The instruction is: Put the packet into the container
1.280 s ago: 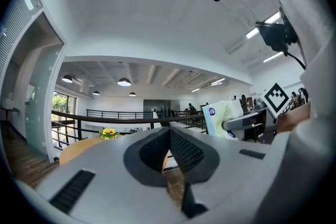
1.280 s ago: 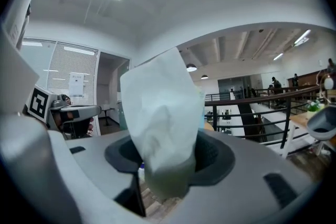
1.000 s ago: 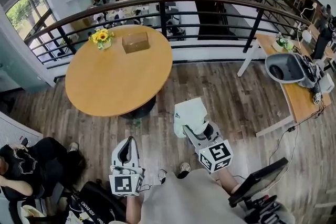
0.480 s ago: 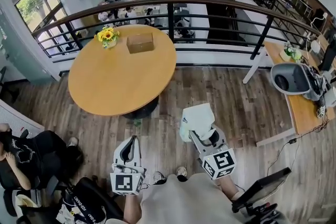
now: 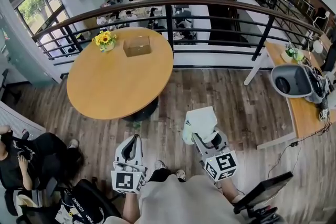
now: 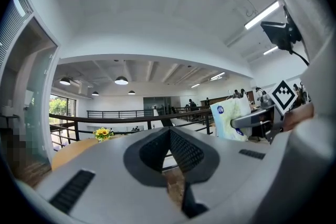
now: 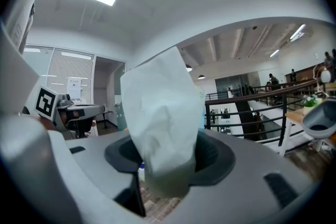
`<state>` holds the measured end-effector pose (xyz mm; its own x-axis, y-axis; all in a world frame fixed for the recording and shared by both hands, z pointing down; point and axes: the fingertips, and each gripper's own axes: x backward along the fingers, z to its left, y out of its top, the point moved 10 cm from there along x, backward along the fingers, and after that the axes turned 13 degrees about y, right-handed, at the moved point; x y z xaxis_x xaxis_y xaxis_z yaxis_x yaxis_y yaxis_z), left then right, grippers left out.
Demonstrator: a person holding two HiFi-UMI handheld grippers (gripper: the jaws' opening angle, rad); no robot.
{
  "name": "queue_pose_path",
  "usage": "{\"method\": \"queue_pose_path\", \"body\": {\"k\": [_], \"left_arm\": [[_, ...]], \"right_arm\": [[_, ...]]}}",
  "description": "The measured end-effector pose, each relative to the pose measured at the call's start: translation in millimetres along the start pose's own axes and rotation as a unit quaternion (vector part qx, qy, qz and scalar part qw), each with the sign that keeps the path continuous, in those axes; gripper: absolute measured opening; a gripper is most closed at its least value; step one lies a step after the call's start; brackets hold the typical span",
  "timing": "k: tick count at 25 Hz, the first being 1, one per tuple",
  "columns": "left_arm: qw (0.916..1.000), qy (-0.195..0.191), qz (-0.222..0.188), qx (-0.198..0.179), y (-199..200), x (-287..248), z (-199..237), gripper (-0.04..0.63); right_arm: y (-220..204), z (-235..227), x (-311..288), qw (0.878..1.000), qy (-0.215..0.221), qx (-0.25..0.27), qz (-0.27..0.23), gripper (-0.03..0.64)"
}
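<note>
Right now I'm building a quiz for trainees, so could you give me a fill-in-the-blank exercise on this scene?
1. The right gripper is shut on the soft white packet, while the left gripper, jaws together, holds ___.
2. The small brownish box-shaped container stands on the ___ wooden table.
3. Beside the container stands a bunch of ___ flowers.

Missing words: nothing; round; yellow.

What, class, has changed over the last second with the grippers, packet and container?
Hardly anything. The right gripper still holds the packet, which has drifted slightly rightward in the head view while the person's feet shifted. Nothing was taken or let go. The left gripper stays shut and empty; the container remains on the table by the flowers.
</note>
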<state>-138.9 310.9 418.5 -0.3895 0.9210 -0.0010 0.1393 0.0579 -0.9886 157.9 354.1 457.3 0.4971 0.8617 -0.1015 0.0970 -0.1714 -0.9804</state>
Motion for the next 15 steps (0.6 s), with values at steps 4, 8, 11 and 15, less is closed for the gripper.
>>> {"method": "queue_pose_path", "body": {"k": [4,8,11,15], "left_arm": [[0.9999,0.001,-0.006,0.008,-3.4,-9.7,2.1,0.005],[0.9999,0.005,-0.005,0.014,-7.4,-21.3,3.2,0.005],[0.9997,0.006,-0.009,0.02,-10.6,-36.6,5.4,0.005],[0.9997,0.002,-0.009,0.025,-16.7,-62.0,9.0,0.005]], "right_arm": [[0.7,-4.9,-9.9,1.0,0.008,0.005,-0.002,0.224],[3.4,-13.7,-19.5,1.0,0.013,0.012,0.001,0.225],[8.3,-23.1,-29.5,1.0,0.012,0.018,0.001,0.225],[10.5,-38.0,-47.4,1.0,0.009,0.022,0.007,0.225]]}}
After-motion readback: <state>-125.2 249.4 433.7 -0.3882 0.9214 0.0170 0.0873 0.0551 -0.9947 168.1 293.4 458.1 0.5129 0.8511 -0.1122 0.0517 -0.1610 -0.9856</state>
